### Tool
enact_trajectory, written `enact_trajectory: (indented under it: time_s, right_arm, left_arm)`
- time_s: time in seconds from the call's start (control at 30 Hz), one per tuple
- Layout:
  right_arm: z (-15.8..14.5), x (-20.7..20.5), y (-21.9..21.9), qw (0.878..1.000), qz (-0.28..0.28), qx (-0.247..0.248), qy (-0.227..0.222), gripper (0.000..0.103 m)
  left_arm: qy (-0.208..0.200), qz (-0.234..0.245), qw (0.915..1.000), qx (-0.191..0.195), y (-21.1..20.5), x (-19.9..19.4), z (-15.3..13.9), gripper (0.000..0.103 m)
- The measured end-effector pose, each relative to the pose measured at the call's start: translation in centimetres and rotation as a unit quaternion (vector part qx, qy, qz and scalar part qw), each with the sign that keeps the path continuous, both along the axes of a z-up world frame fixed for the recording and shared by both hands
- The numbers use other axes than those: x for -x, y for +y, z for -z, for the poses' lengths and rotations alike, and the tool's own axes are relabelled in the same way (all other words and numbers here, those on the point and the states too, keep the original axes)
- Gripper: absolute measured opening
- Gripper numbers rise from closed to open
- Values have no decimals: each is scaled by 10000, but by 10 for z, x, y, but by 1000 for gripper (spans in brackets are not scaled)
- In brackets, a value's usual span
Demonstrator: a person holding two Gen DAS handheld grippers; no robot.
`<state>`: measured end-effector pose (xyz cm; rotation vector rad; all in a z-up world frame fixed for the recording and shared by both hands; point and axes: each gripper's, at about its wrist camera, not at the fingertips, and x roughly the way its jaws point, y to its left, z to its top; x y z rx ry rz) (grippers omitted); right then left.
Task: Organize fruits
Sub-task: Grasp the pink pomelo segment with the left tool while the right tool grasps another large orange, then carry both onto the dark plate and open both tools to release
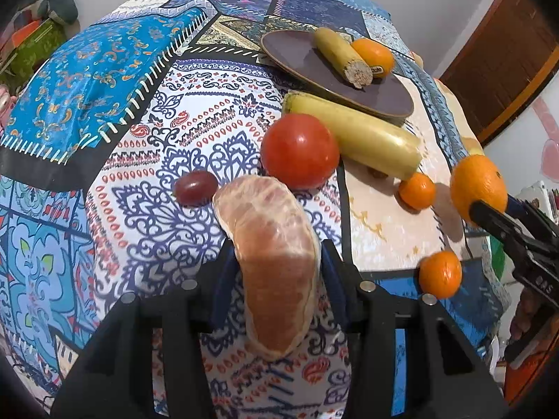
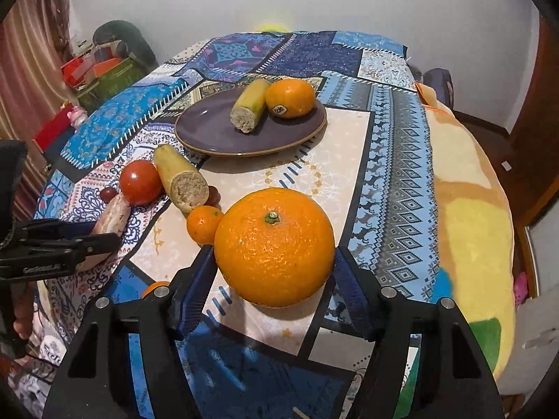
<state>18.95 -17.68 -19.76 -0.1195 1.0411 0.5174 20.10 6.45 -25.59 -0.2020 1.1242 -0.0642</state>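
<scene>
My left gripper (image 1: 276,255) is shut on a peeled citrus segment (image 1: 272,244) and holds it above the patterned cloth. My right gripper (image 2: 274,262) is shut on a large orange (image 2: 274,246), which also shows in the left wrist view (image 1: 477,188). A dark purple plate (image 2: 209,129) further back holds a cut banana half (image 2: 249,104) and a stickered orange (image 2: 290,97). On the cloth lie a tomato (image 1: 300,150), a second banana half (image 1: 356,136), a red grape (image 1: 195,186) and two small mandarins (image 1: 417,190) (image 1: 440,274).
The table is covered by a patchwork cloth (image 1: 104,104). A yellow blanket (image 2: 471,209) lies at the right edge. Clutter and boxes (image 2: 101,66) stand beyond the left edge. A wooden door (image 1: 506,52) is at the far right.
</scene>
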Motion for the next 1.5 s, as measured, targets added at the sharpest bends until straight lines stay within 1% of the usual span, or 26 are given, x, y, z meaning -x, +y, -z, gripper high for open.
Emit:
enact_trajectory:
  time_s: [0.13,0.33,0.47,0.7,0.93,1.17,1.33,1.5]
  right_arm:
    - [-3,-1,0,10000,5,-22,-42,65]
    - [-9,-1,-1,9999,23,-50,-128,65]
    - [-14,-4,-1,9998,46,-72,-203,65]
    - [-29,-12,0,9991,106,-140,-389,65]
    - [-42,-29,3,9979,139,-177,-601,65]
    - [-49,-47,9,9968,164,-261,-743,65]
    - [-48,-60,15,9963,164,-305,-793,65]
    - [-46,-74,21,9960,143,-338,-813,65]
  left_arm:
    - [-56,16,10000,-23,0,0,-1,45]
    - [-182,-52,9998,-23,5,12,-12,44]
    - [-418,-92,9990,-139,9,19,-29,44]
    - [-901,-149,9956,-196,13,17,-64,44]
    - [-1319,-88,9911,-185,8,-3,-93,44]
    - [-1584,21,9872,-176,0,-31,-112,44]
    - [-1713,130,9850,-168,-7,-52,-119,44]
    - [-1785,256,9834,-203,-15,-73,-120,44]
